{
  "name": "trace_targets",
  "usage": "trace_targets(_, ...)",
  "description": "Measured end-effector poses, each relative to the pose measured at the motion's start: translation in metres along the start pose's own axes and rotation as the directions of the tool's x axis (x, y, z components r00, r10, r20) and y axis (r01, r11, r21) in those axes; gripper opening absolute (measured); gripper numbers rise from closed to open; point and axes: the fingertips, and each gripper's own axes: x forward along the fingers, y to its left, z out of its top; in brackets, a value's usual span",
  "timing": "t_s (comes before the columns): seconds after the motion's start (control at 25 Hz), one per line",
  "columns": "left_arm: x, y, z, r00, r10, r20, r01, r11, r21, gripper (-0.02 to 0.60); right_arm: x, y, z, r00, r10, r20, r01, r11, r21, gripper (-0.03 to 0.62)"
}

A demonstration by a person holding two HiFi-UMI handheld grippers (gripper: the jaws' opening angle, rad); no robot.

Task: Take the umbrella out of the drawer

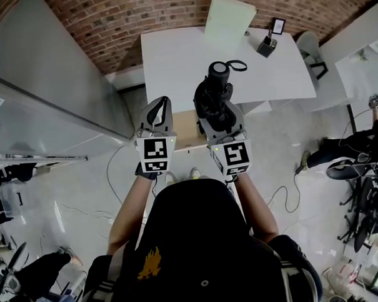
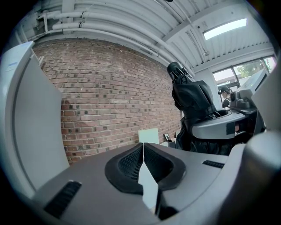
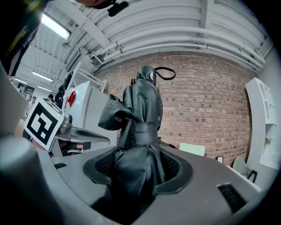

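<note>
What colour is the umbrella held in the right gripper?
The umbrella is black throughout, with a slight sheen. The right gripper view shows it best.

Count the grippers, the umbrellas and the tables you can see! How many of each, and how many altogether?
Grippers: 2 (left gripper, right gripper)
Black umbrella: 1
White table: 1
Total: 4
</note>
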Motion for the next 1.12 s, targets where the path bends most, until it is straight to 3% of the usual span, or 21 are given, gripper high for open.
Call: trace_targets(1.12, -0.0075, -0.0038, -0.0078, 1.0, -0.005, -0.014, 0.005, 1.0, -0.013, 0.02, -0.0069, 0.0003, -0.0081, 1.0, 0.003, -0.014, -0.003, 1.0, 0.024, 0.259)
